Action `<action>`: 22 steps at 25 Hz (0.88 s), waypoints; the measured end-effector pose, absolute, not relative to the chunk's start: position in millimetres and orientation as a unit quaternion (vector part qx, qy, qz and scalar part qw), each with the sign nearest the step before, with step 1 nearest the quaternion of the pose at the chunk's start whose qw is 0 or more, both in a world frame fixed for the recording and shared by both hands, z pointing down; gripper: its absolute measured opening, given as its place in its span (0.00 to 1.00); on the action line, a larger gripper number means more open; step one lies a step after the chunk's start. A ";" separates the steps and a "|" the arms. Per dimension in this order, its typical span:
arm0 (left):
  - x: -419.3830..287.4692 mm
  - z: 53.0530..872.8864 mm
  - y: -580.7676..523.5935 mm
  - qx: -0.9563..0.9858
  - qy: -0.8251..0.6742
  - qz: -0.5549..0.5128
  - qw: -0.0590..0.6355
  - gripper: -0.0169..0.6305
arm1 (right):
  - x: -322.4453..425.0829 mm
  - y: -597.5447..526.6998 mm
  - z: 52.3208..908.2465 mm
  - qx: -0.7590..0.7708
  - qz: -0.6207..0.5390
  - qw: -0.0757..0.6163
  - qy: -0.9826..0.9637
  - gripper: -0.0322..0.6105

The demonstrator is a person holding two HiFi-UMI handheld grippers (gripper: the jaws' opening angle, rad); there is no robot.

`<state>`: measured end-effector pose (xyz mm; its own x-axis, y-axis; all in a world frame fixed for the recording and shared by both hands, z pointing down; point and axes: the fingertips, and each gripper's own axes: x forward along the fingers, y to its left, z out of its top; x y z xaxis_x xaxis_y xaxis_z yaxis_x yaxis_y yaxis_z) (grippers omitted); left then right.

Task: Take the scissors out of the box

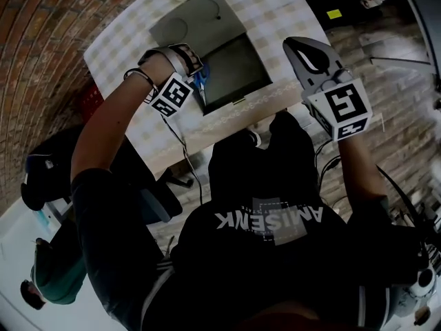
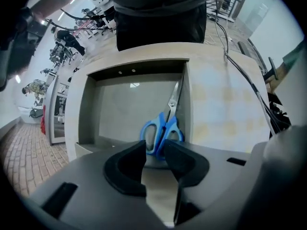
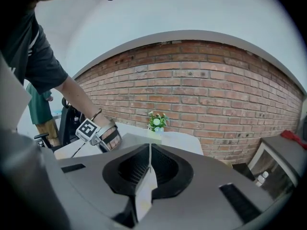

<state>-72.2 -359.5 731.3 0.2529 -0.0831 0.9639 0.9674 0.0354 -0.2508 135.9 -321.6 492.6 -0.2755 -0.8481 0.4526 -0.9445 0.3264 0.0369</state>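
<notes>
Scissors with blue handles (image 2: 160,132) lie in the open grey box (image 2: 139,66) against its right wall, blades pointing away from me. My left gripper (image 2: 154,150) points steeply down into the box, open, its tips right at the handles; the pads do not press on them. In the head view the left gripper (image 1: 193,74) hangs over the box's (image 1: 238,101) left side, and a bit of the scissors (image 1: 200,83) shows beside it. My right gripper (image 1: 306,57) is in the air off the table's right edge; its jaws (image 3: 150,150) are shut and hold nothing.
The box lid (image 1: 193,19) lies folded back flat on the checked tablecloth (image 1: 289,12). A small potted plant (image 3: 157,121) stands at the table's far edge, before a brick wall. A person in green (image 1: 55,267) and a dark chair (image 1: 48,157) are at the lower left.
</notes>
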 end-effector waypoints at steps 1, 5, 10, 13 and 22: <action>-71.6 733.0 -359.5 -0.526 -0.422 -0.444 0.590 0.20 | 137.3 -319.0 494.0 0.572 0.122 0.199 -0.787 0.12; -71.3 735.5 -356.7 -0.509 -0.439 -0.438 0.597 0.20 | 140.1 -309.6 499.5 0.576 0.126 0.199 -0.782 0.12; -72.1 735.6 -359.0 -0.490 -0.452 -0.437 0.604 0.22 | 145.9 -303.2 498.9 0.587 0.128 0.194 -0.775 0.12; -72.1 740.0 -356.5 -0.480 -0.461 -0.432 0.608 0.22 | 147.1 -297.8 501.9 0.589 0.131 0.195 -0.773 0.12; -80.8 751.4 -350.8 -0.455 -0.484 -0.432 0.610 0.20 | 152.6 -288.4 505.6 0.598 0.135 0.192 -0.766 0.12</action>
<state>-80.8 -350.8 751.4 0.1572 -0.0874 0.9837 0.9676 0.2127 -0.1357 152.6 -288.4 505.6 -0.2110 -0.8648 0.4557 -0.9685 0.2480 0.0222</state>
